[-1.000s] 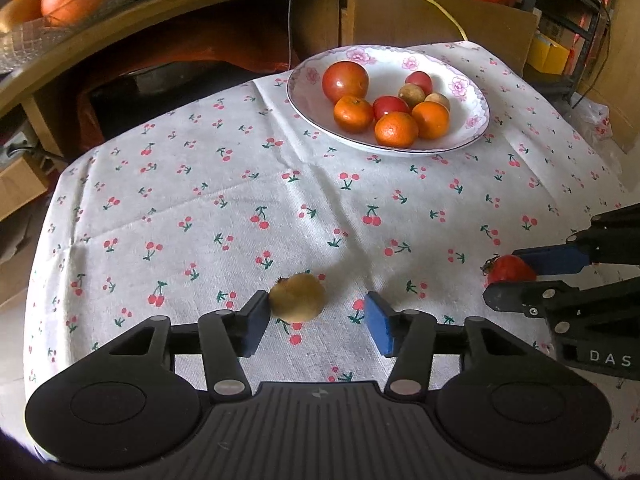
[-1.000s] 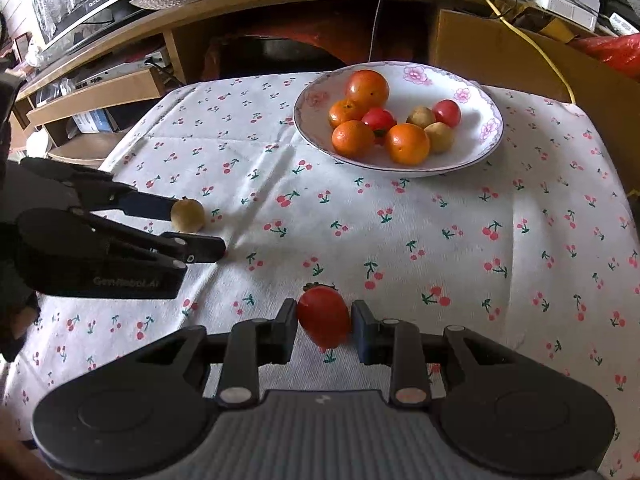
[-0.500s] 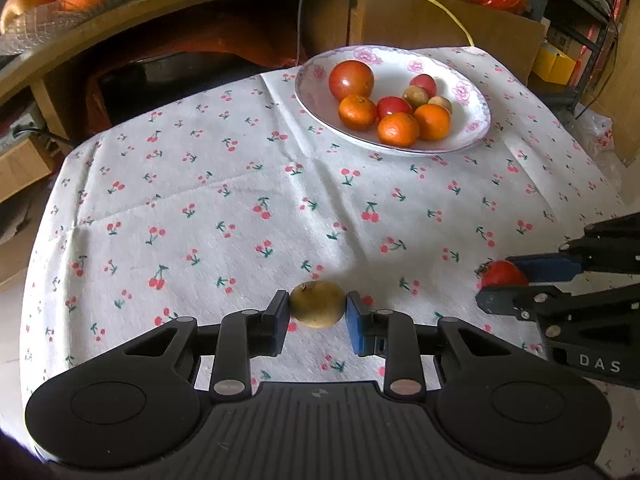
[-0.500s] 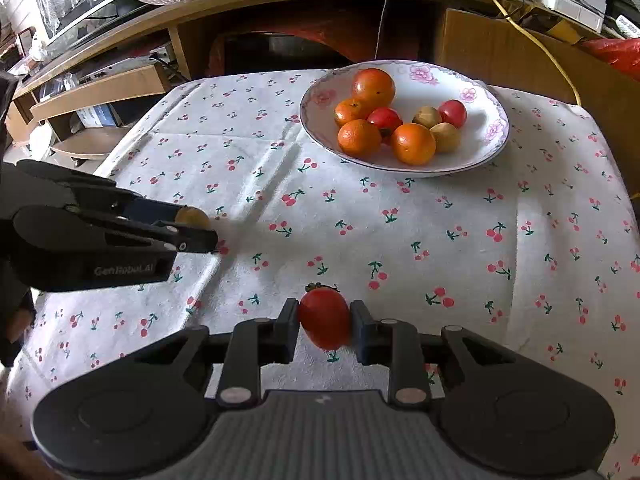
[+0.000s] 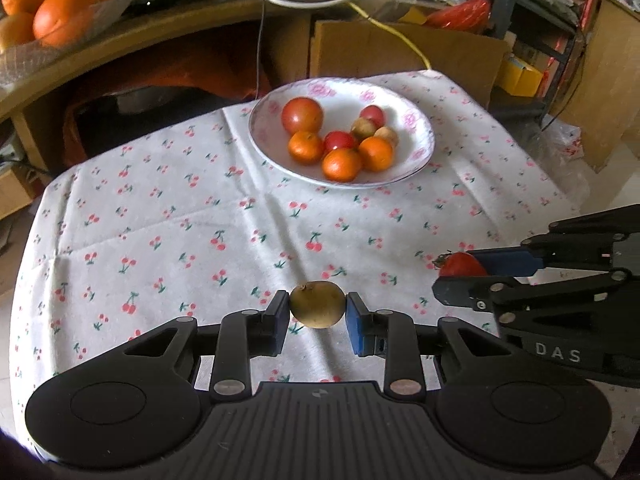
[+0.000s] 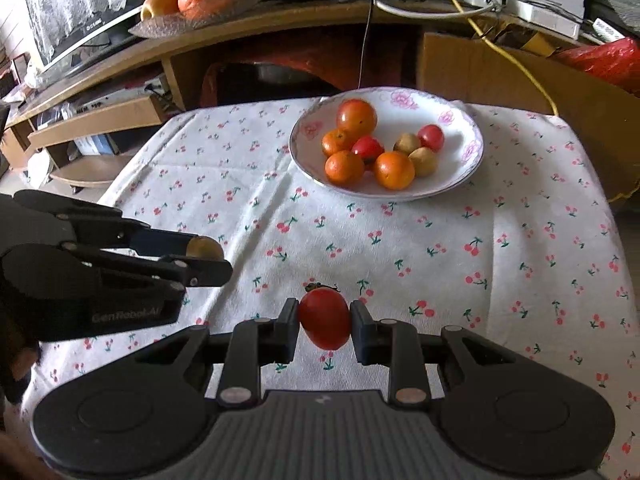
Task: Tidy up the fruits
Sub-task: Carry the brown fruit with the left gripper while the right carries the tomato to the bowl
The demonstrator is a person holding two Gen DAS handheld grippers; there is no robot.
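Brown-skinned and small, the round fruit (image 5: 317, 309) sits pinched between the blue pads of the left gripper (image 5: 317, 312), clear of the cherry-print tablecloth (image 5: 160, 216). Its stem end faces up and slightly left of the jaws; it shows no marked long axis. From these jaws the floral plate (image 5: 420, 120), already holding oranges, red fruits and two similar brown fruits, lies straight ahead and slightly right, well apart. The left gripper points steeply down toward the cloth.

Right of it, the right gripper (image 6: 325, 322) pinches a red tomato-like fruit (image 6: 325, 320), long axis upright with the green calyx at top, also off the cloth. From these jaws the plate lies ahead and slightly right, at a similar remove. Neither hand is clearly nearer; judged from this, the carry to the plate is forward for both
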